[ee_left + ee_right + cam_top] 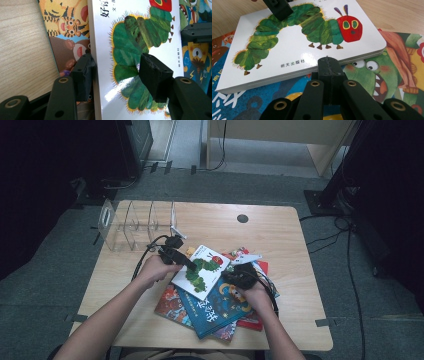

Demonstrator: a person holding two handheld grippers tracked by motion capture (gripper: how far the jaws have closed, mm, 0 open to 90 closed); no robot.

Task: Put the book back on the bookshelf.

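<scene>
The white caterpillar board book [201, 270] lies at the centre of the high view, on top of a heap of picture books, tilted so its upper corner points toward the top of the frame. In your left gripper view the same book [140, 50] runs up the middle, and your left gripper [116, 75] straddles its spine edge: one pad sits at the edge on the left, the other rests on the green caterpillar body, and the jaws stand at a middling width around the book (whether the pads press on it I cannot tell).

Your right gripper [329, 67] has its jaws closed flat together, the joined tip just against the book's lower long edge [312, 40]; in the high view it [239, 276] sits right of centre.

Beneath the board book lie a blue book [215, 310] and a tiger-cover book [65, 22]. A clear acrylic divider rack [137, 222] stands at the upper left of the wooden table [280, 235].
</scene>
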